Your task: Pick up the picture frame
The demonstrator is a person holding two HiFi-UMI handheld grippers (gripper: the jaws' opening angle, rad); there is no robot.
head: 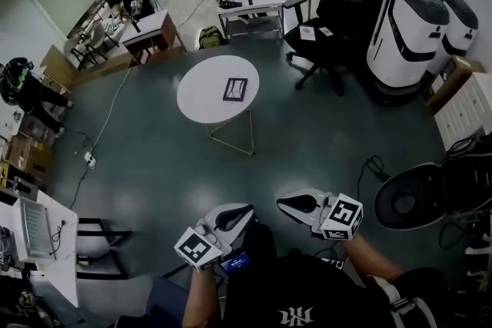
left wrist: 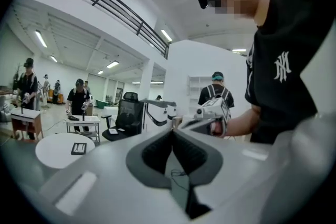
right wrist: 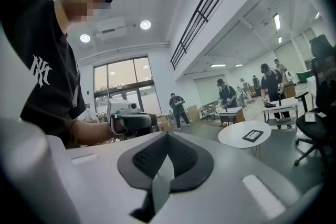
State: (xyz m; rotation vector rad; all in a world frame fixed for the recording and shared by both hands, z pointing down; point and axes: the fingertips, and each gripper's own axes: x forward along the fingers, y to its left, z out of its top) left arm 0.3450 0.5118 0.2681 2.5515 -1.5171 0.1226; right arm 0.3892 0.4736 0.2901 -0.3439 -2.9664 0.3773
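Head view steeply down from above, gripper views near level, all sharing the far round table (head: 201, 94)

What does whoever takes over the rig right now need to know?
Left gripper: fingers shut, nothing between them, held near the person's chest.
Right gripper: fingers shut, empty, facing the left one.
Picture frame lies flat on the round white table, across the floor from both grippers, untouched.
Done: nothing yet.
Left: walk to the table, open one gripper, probably grip the frame by an edge and lift.
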